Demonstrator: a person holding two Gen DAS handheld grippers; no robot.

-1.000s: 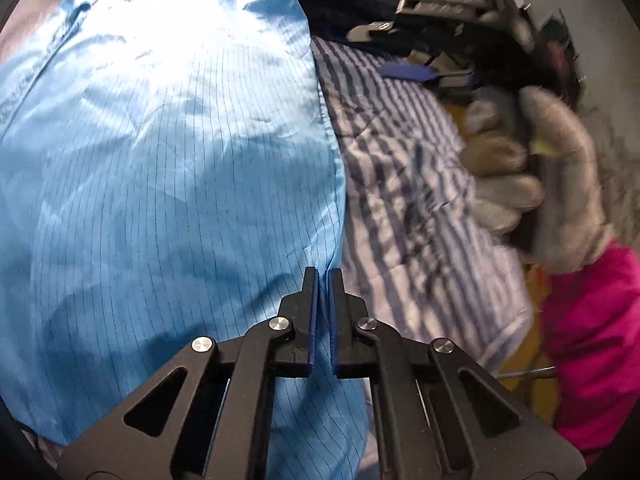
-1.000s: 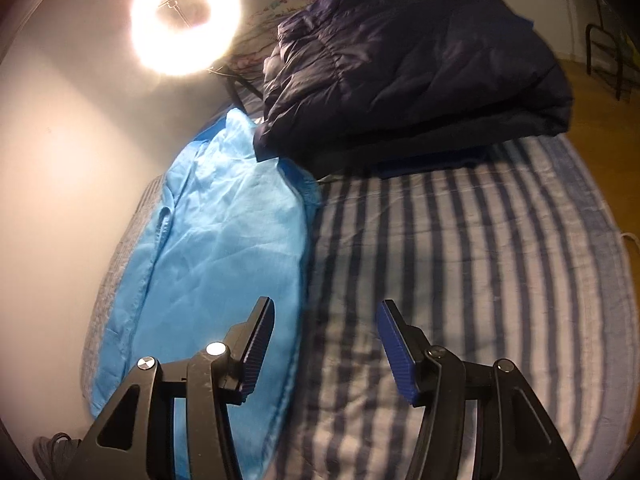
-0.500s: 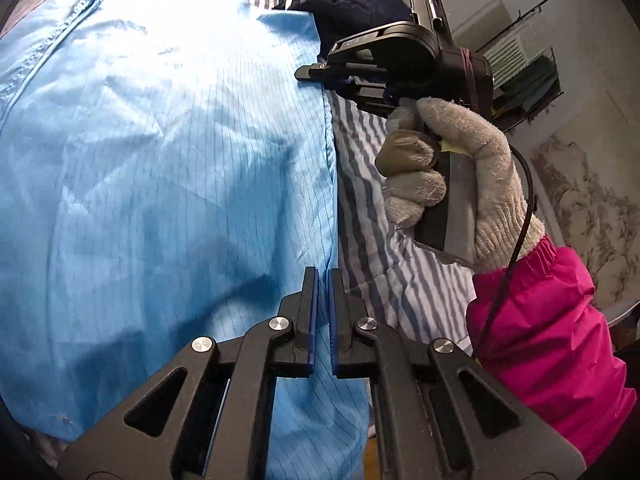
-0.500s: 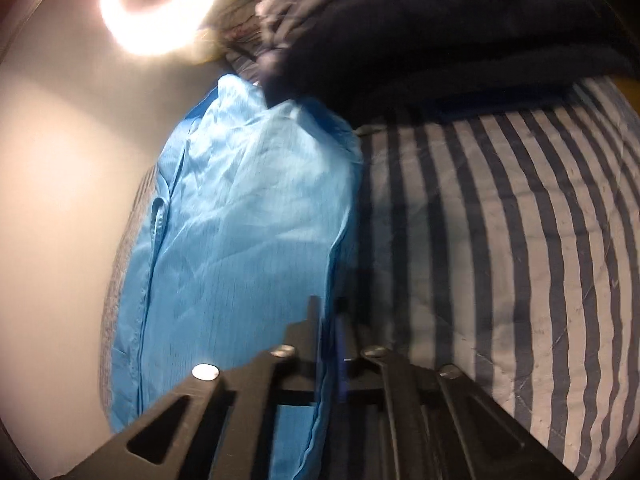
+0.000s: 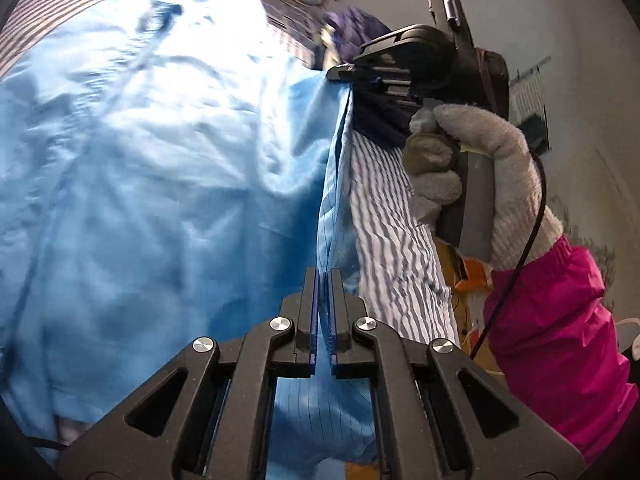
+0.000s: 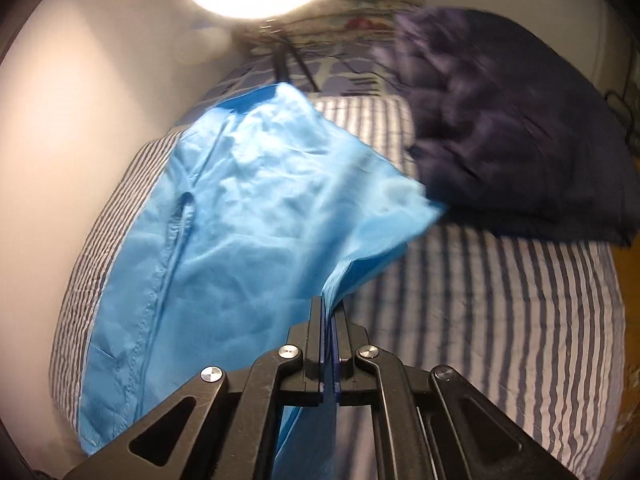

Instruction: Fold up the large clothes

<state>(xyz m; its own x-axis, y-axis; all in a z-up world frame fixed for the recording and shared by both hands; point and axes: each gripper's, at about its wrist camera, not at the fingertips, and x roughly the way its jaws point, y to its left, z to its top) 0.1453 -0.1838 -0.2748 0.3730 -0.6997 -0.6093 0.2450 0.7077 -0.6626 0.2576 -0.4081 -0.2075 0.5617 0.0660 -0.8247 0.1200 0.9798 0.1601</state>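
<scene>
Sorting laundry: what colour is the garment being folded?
Light blue garment, clearest in the right wrist view.

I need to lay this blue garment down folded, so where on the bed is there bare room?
The striped sheet is bare right of the blue garment, below the dark quilt. The far end is crowded by the quilt and lamp stand.

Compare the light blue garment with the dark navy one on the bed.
The blue garment is thin and spread out, its edge lifted by the left gripper and right gripper; the navy garment is puffy, bundled and untouched. Both rest on the striped sheet.
</scene>
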